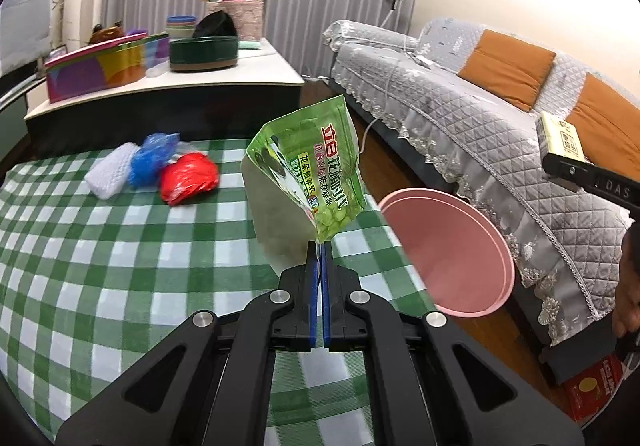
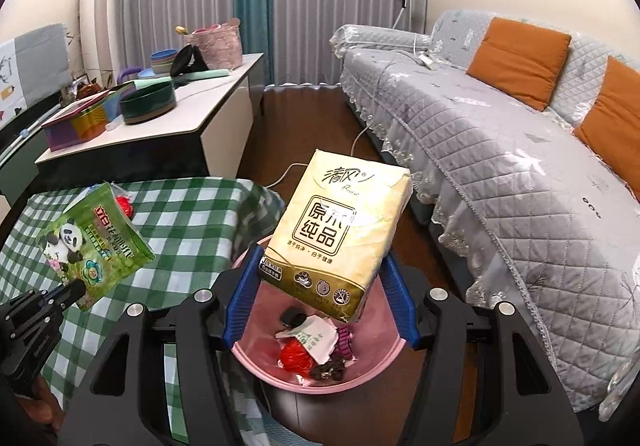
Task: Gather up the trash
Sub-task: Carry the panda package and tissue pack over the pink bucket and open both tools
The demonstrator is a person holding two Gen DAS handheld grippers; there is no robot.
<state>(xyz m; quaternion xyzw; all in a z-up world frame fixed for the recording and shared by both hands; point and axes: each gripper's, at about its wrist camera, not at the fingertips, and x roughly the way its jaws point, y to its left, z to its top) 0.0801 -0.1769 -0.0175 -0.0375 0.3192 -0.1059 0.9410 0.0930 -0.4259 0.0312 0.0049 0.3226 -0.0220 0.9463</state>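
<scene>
Clamped between the right tool's (image 2: 320,286) blue pads, a yellow tissue pack (image 2: 340,234) hangs directly over the pink bin (image 2: 384,362), which already holds wrappers. The left tool (image 1: 320,246) is pinched shut on a crumpled green detergent pouch (image 1: 312,169), with the bin just to its right. Farther ahead, red, blue and white bags (image 1: 156,169) still wait on the checked worktop (image 1: 80,266).

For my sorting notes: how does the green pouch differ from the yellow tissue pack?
The green pouch is flat and thin, the yellow tissue pack thick and blocky. The left gripper pinches the pouch by one corner above the checked cloth; the tissue pack sits between the right gripper fingers, over the pink bin. Both are lifted.
</scene>
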